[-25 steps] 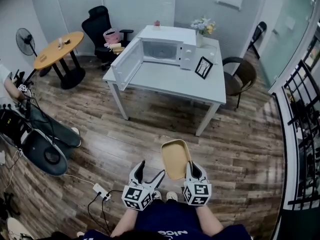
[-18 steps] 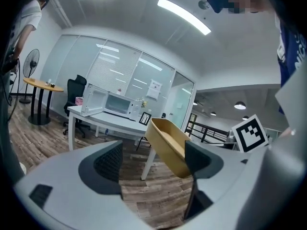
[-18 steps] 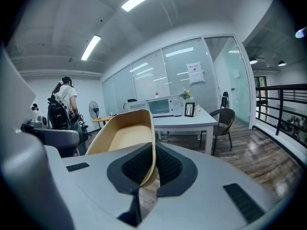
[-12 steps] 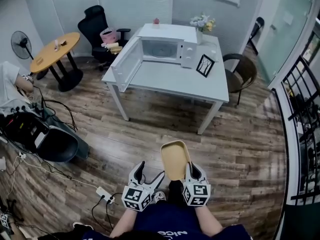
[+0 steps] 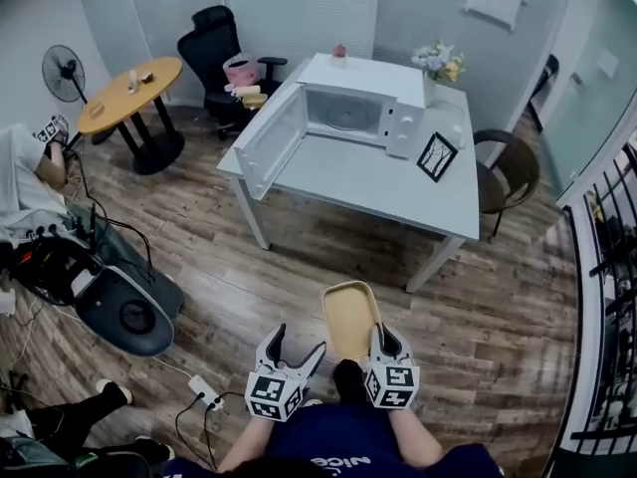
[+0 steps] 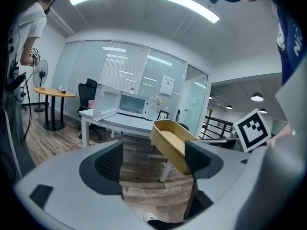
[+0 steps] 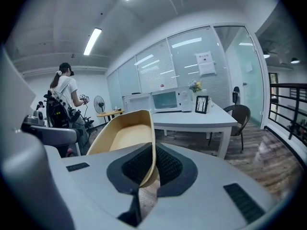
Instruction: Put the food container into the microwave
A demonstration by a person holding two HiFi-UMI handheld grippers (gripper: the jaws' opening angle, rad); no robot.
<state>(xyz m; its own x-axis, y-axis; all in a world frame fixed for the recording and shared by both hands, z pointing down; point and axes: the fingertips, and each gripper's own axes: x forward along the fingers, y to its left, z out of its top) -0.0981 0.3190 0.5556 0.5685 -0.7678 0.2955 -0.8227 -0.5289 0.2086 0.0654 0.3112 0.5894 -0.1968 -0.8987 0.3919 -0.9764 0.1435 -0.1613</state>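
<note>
A shallow tan food container [image 5: 350,317] hangs over the wooden floor, and my right gripper [image 5: 380,339] is shut on its near rim. In the right gripper view the container's wall [image 7: 122,133] is pinched between the black pads [image 7: 168,164]. My left gripper [image 5: 298,345] is open beside it and holds nothing; in its own view the container [image 6: 171,143] floats to the right. The white microwave [image 5: 358,118] stands far ahead on a white table [image 5: 378,182], with its door [image 5: 271,145] swung open to the left. It also shows small in the left gripper view as the microwave [image 6: 129,104].
On the table are a framed picture [image 5: 436,155] and a flower vase [image 5: 438,63]. A brown chair [image 5: 503,172] stands at its right. At left are a round wooden table [image 5: 131,93], a black office chair [image 5: 221,48], a fan [image 5: 65,68], bags and a power strip [image 5: 204,391]. A black railing [image 5: 612,297] runs along the right.
The view has shifted, so the table and microwave sit further right and lower. A person's legs now show at the bottom left. Both grippers and the container keep their places.
</note>
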